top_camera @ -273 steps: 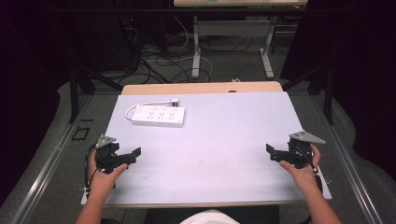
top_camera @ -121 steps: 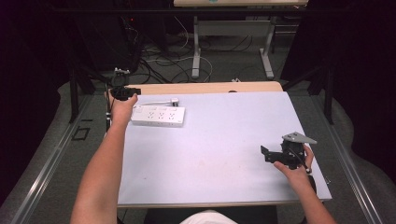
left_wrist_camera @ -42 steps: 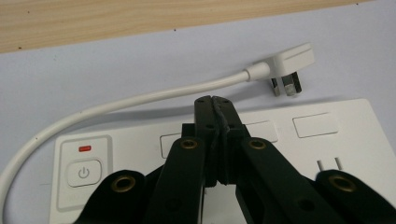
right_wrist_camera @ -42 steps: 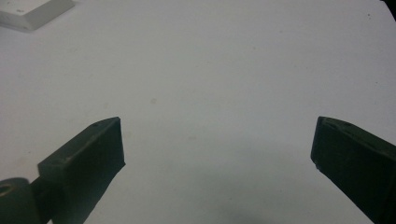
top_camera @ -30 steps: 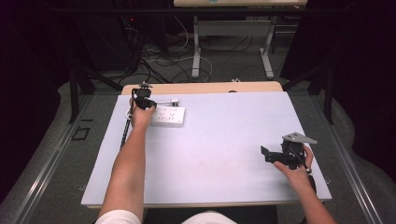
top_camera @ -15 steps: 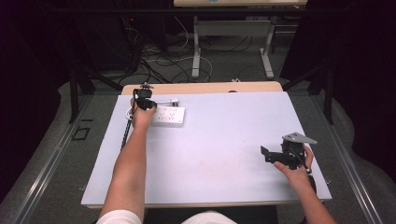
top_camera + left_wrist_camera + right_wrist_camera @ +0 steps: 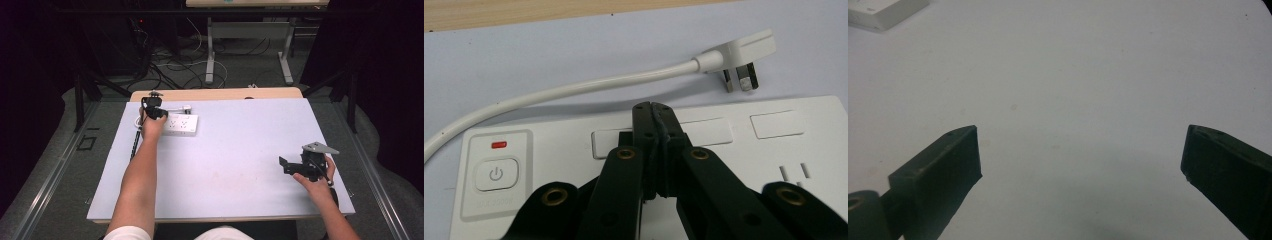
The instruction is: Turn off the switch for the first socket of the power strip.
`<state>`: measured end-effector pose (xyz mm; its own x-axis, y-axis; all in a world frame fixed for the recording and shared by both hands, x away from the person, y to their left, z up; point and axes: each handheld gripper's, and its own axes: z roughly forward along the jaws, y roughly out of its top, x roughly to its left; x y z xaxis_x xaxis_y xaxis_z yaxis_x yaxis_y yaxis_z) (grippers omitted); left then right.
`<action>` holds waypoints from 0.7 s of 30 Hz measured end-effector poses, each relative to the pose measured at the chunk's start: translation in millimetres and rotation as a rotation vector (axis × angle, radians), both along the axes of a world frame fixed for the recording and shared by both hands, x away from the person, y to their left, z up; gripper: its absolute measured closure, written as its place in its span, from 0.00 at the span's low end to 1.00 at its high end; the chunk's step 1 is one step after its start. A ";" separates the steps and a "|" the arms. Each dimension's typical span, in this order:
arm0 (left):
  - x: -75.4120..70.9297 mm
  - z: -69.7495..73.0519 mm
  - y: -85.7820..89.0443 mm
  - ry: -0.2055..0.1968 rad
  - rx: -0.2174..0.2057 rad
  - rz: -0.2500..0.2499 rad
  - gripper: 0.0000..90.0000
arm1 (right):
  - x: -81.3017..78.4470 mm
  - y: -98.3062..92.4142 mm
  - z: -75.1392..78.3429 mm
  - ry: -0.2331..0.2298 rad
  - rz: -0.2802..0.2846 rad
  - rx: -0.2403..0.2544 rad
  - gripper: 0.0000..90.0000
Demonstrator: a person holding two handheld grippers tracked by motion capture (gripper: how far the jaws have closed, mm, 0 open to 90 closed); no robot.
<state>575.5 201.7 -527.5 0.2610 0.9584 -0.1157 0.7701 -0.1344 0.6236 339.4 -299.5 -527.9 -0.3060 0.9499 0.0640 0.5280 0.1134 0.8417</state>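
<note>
A white power strip (image 7: 181,125) lies at the back left of the table, its white cable (image 7: 574,90) curving round to a three-pin plug (image 7: 744,55) that lies loose beside it. My left gripper (image 7: 159,114) hovers over the strip's left end. Its jaws are shut, pressed together with nothing between them, and their tips (image 7: 654,107) are above the strip's top face. The strip's power button (image 7: 496,174) sits to the left, under a red light (image 7: 499,145). My right gripper (image 7: 283,166) rests low at the front right, open (image 7: 1083,160) over bare table.
The grey-white table top (image 7: 240,150) has a wooden strip (image 7: 215,94) along its back edge. A corner of the power strip (image 7: 885,11) appears far off in the right gripper view. Beyond the table are desk legs (image 7: 210,55) and floor cables (image 7: 170,65).
Since the earliest frames my left hand has travelled from the front left to the back left and onto the power strip. Over the last second both grippers stay nearly still.
</note>
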 end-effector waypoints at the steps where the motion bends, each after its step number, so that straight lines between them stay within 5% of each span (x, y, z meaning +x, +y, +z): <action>1: -0.2 0.1 -0.3 0.000 0.004 0.001 1.00 | 0.0 0.0 0.0 0.000 0.000 0.000 0.02; 8: -0.6 1.5 -0.7 0.012 0.015 -0.007 1.00 | -1.0 0.6 1.3 0.021 0.001 -0.007 0.02; 21: -1.5 0.9 -1.3 -0.004 0.010 0.003 1.00 | 1.3 0.8 -0.8 -0.006 0.001 0.000 0.02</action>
